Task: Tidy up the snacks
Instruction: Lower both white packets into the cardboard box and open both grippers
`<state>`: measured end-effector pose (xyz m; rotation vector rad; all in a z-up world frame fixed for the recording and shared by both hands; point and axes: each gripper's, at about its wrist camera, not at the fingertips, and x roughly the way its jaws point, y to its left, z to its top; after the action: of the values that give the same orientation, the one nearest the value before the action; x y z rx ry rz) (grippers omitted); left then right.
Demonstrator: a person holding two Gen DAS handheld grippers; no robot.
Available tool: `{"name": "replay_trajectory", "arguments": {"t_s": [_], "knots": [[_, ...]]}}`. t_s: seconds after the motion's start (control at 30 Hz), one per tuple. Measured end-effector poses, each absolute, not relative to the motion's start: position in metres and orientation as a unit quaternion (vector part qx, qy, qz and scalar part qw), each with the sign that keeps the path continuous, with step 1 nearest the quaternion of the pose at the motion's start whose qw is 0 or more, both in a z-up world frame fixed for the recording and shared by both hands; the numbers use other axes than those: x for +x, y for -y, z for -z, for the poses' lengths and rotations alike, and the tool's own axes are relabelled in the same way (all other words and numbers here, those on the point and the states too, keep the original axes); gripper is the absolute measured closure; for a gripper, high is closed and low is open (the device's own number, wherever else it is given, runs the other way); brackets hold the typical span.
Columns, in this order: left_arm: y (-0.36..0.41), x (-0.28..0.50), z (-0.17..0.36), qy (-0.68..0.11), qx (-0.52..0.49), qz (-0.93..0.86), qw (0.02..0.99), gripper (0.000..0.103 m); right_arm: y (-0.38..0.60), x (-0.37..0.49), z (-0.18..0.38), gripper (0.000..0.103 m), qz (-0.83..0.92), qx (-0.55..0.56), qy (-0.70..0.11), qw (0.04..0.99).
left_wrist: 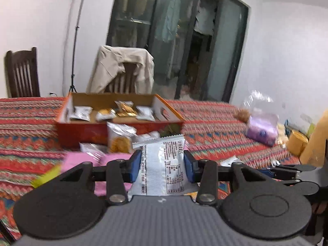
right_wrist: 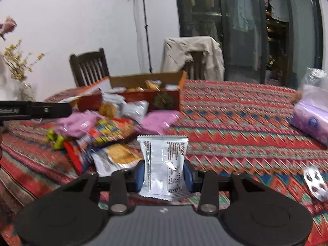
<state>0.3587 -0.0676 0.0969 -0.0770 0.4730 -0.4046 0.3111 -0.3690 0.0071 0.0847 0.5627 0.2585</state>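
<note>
My left gripper [left_wrist: 162, 165] is shut on a white snack packet [left_wrist: 162, 164], held upright above the patterned tablecloth. My right gripper [right_wrist: 164, 173] is shut on a second white snack packet [right_wrist: 164, 164]. An open orange cardboard box [left_wrist: 82, 131] stands ahead of the left gripper with several small packets inside; it also shows in the right wrist view [right_wrist: 180, 82]. A heap of loose snack packets [right_wrist: 106, 131] lies between the box and the grippers. The left gripper's body [right_wrist: 34, 109] shows at the left edge of the right wrist view.
A purple tissue pack [right_wrist: 311, 121] lies at the table's right. A blister pack [right_wrist: 315, 181] lies near it. Two wooden chairs [right_wrist: 90, 67] stand behind the table, one draped with a beige jacket [left_wrist: 125, 65]. A vase of flowers [right_wrist: 24, 90] stands far left.
</note>
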Motion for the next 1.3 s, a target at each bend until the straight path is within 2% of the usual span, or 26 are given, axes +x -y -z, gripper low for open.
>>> {"name": "replay_trajectory", "arguments": {"t_s": [0.2, 0.37, 0.67, 0.9, 0.97, 1.0, 1.1, 1.2, 1.27, 1.3], "knots": [[0.015, 0.424, -0.126, -0.219, -0.032, 0.155, 0.963, 0.059, 0.348, 0.345, -0.047, 0.065, -0.19, 0.056, -0.228, 0.953], [-0.001, 0.516, -0.13, -0.252, -0.037, 0.134, 0.958, 0.059, 0.318, 0.422, -0.08, 0.065, -0.228, 0.051, -0.213, 0.949], [-0.007, 0.667, -0.089, -0.321, -0.024, 0.087, 0.943, 0.059, 0.239, 0.634, -0.081, 0.065, -0.236, 0.055, -0.319, 0.916], [-0.012, 0.68, -0.064, -0.327, -0.012, 0.09, 0.941, 0.057, 0.181, 0.74, -0.045, 0.062, -0.203, 0.037, -0.399, 0.894], [-0.015, 0.682, -0.058, -0.331, -0.012, 0.088, 0.94, 0.05, 0.168, 0.755, -0.033, 0.053, -0.212, 0.041, -0.424, 0.88], [-0.019, 0.682, -0.056, -0.332, -0.017, 0.09, 0.939, 0.05, 0.163, 0.758, -0.027, 0.046, -0.221, 0.049, -0.432, 0.873], [-0.03, 0.679, -0.058, -0.336, -0.044, 0.112, 0.934, 0.049, 0.16, 0.759, -0.023, 0.037, -0.233, 0.063, -0.429, 0.87], [-0.034, 0.672, -0.067, -0.327, -0.049, 0.118, 0.936, 0.042, 0.17, 0.751, -0.031, 0.034, -0.235, 0.07, -0.413, 0.877], [-0.034, 0.662, -0.078, -0.318, -0.04, 0.107, 0.941, 0.031, 0.179, 0.743, -0.04, 0.033, -0.234, 0.069, -0.402, 0.883], [-0.034, 0.657, -0.084, -0.314, -0.036, 0.102, 0.943, 0.03, 0.185, 0.734, -0.048, 0.032, -0.233, 0.065, -0.394, 0.886]]}}
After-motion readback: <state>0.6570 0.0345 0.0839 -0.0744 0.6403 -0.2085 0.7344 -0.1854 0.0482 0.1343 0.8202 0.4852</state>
